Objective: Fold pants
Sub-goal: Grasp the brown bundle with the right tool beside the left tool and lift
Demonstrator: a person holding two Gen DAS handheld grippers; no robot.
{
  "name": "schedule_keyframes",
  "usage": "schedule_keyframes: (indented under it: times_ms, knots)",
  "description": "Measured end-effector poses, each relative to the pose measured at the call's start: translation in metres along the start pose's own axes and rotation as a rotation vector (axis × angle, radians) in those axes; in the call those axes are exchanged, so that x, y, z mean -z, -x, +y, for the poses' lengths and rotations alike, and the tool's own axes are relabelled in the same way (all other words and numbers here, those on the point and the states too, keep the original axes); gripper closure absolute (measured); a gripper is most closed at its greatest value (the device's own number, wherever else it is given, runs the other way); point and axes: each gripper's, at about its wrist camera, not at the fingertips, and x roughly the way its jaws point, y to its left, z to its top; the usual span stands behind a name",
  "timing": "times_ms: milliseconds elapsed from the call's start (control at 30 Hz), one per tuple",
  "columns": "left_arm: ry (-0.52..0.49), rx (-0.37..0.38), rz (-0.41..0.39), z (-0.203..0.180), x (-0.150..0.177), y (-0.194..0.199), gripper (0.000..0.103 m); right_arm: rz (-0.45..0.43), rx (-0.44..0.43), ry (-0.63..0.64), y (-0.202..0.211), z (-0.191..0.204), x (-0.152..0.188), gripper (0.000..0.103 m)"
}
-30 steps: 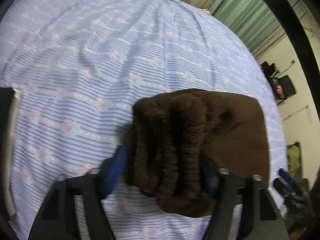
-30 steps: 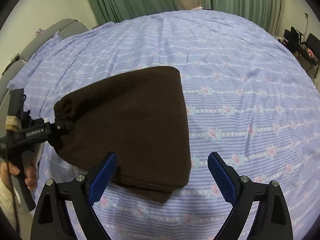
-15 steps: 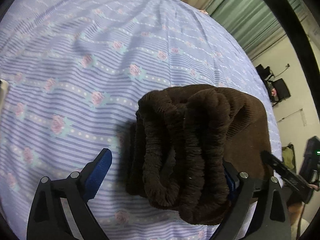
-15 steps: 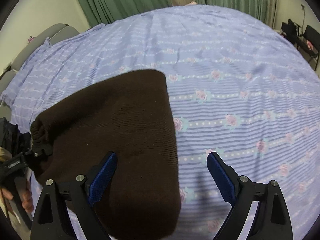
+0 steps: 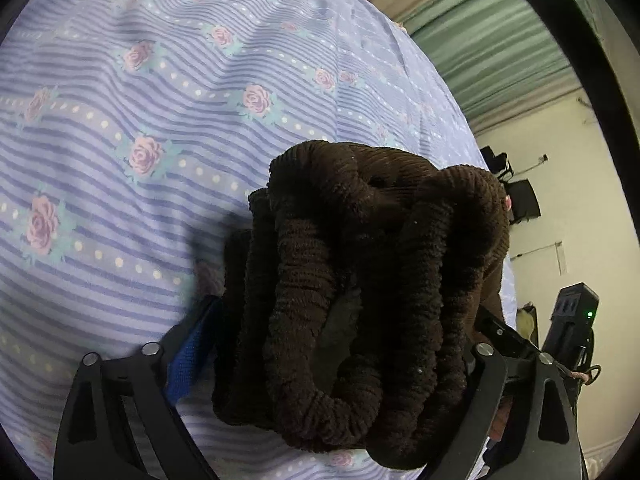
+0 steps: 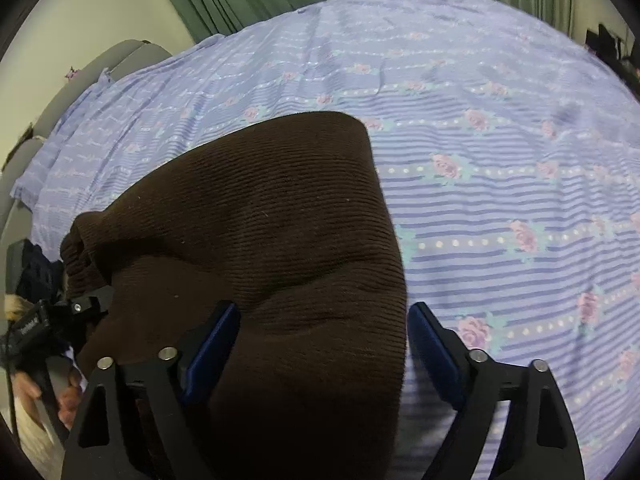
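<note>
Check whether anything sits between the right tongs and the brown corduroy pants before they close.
Nothing visible does. The right tongs are open, straddling the folded brown corduroy pants on the lilac floral bedsheet. The left tongs hold the bunched waistband.

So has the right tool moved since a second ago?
Yes. The right tool has moved in over the brown pants, which now lie between its open fingers, judged against the floral sheet.

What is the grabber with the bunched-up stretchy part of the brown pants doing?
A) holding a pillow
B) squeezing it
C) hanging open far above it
B: in the left wrist view the left gripper has the gathered waistband of the brown pants packed between its fingers.
</note>
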Motion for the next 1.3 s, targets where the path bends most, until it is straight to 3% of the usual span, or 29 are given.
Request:
schedule_keyframes:
  times_ms: [67, 167, 267, 333, 433, 500, 600, 733, 800, 867, 900, 1067, 1300]
  knots:
    - [0.018, 0.001, 0.002, -0.001, 0.004, 0.005, 0.019, 0.009, -0.028, -0.014, 0.000, 0.000, 0.000, 0.034]
    - [0.050, -0.005, -0.004, -0.004, 0.010, 0.018, 0.032, 0.014, -0.052, -0.024, 0.006, 0.005, 0.001, 0.044]
    - [0.030, -0.033, -0.039, -0.022, 0.020, 0.041, 0.043, -0.006, -0.076, -0.023, 0.025, 0.011, 0.002, 0.059]
    - [-0.009, -0.035, -0.062, -0.037, 0.030, 0.053, 0.046, -0.029, -0.084, -0.018, 0.045, 0.014, 0.005, 0.064]
    - [-0.036, 0.003, -0.044, -0.059, 0.050, 0.064, 0.046, -0.078, -0.057, -0.008, 0.084, 0.009, 0.015, 0.064]
    - [-0.074, 0.010, -0.025, -0.075, 0.068, 0.062, 0.046, -0.064, -0.031, -0.021, 0.099, -0.002, 0.026, 0.064]
    - [-0.105, -0.036, 0.032, -0.082, 0.085, 0.037, 0.044, -0.005, 0.003, -0.038, 0.094, -0.024, 0.045, 0.064]
    - [-0.051, -0.055, 0.021, -0.070, 0.090, 0.015, 0.033, 0.036, 0.008, -0.093, 0.074, -0.044, 0.058, 0.064]
    - [0.018, -0.036, 0.031, -0.062, 0.085, 0.012, 0.040, 0.023, 0.026, -0.084, 0.075, -0.038, 0.055, 0.064]
    - [0.021, -0.040, 0.027, -0.063, 0.079, 0.019, 0.049, 0.004, 0.040, -0.044, 0.079, -0.026, 0.049, 0.065]
    - [0.002, -0.049, 0.023, -0.064, 0.077, 0.029, 0.053, -0.001, 0.045, -0.028, 0.082, -0.021, 0.048, 0.065]
    - [-0.088, -0.095, -0.050, -0.104, 0.087, 0.092, 0.054, -0.055, 0.011, 0.032, 0.132, 0.000, 0.049, 0.066]
    - [-0.131, -0.132, -0.168, -0.156, 0.137, 0.199, 0.054, -0.131, -0.052, 0.082, 0.229, 0.027, 0.069, 0.066]
